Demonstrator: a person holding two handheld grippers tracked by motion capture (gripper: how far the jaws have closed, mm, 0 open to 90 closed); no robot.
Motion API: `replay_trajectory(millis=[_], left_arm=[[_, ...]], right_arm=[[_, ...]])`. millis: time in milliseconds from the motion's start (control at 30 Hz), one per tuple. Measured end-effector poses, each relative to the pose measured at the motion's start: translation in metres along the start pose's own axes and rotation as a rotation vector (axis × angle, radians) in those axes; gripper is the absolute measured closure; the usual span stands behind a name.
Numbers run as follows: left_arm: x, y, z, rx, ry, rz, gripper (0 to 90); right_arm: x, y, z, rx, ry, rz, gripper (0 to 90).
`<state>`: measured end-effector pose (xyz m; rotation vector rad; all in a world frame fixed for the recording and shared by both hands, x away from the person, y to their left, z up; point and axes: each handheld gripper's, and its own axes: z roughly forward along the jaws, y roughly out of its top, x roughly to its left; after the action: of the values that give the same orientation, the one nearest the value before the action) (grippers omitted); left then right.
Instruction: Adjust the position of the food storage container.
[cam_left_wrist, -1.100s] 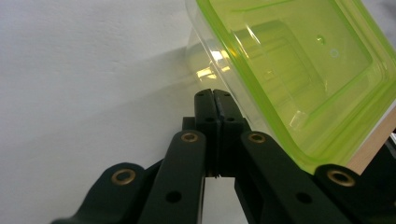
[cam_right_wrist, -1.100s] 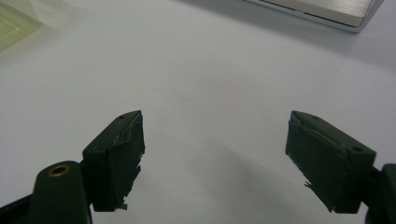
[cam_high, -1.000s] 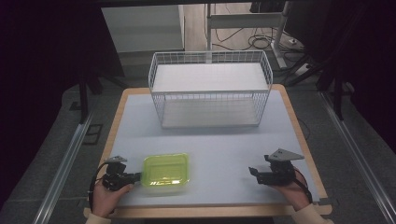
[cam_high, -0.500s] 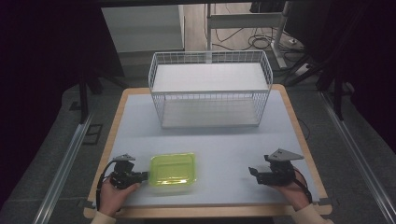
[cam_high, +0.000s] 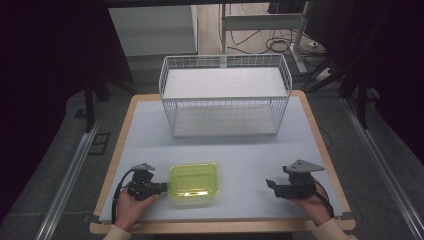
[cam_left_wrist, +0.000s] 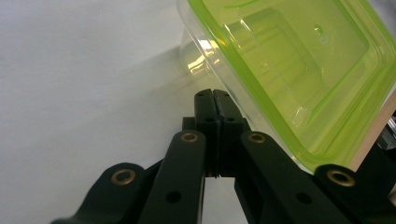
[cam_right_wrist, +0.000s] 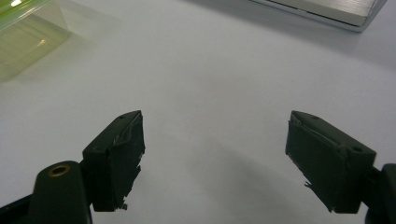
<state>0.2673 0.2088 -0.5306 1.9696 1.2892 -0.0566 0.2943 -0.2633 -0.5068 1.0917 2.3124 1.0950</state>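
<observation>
Left gripper (cam_high: 161, 188): jaws closed together, tips against the green container's (cam_high: 194, 181) left side; nothing grasped
Right gripper (cam_high: 270, 184): jaws spread, idle
Container: on table (cam_high: 250, 150), near edge
Wire basket (cam_high: 225, 95): empty; placement likely pending

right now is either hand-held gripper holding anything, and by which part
Nothing is held. The left hand-held gripper is shut with nothing between its jaws, tips beside the wall of the green container. The right hand-held gripper is open over bare table.
</observation>
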Motion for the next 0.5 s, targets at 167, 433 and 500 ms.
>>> replay_trajectory(millis=[167, 433, 500], left_arm=[[-0.006, 0.006, 0.007, 0.006, -0.005, 0.006, 90.0], [-0.02, 0.017, 0.023, 0.024, -0.019, 0.031, 90.0], [-0.024, 0.02, 0.027, 0.027, -0.023, 0.034, 90.0]], right_arm=[[0.0, 0.0, 0.0, 0.001, 0.001, -0.001, 19.7], [0.0, 0.0, 0.0, 0.002, 0.001, -0.002, 19.7], [0.0, 0.0, 0.0, 0.002, 0.002, -0.001, 19.7]])
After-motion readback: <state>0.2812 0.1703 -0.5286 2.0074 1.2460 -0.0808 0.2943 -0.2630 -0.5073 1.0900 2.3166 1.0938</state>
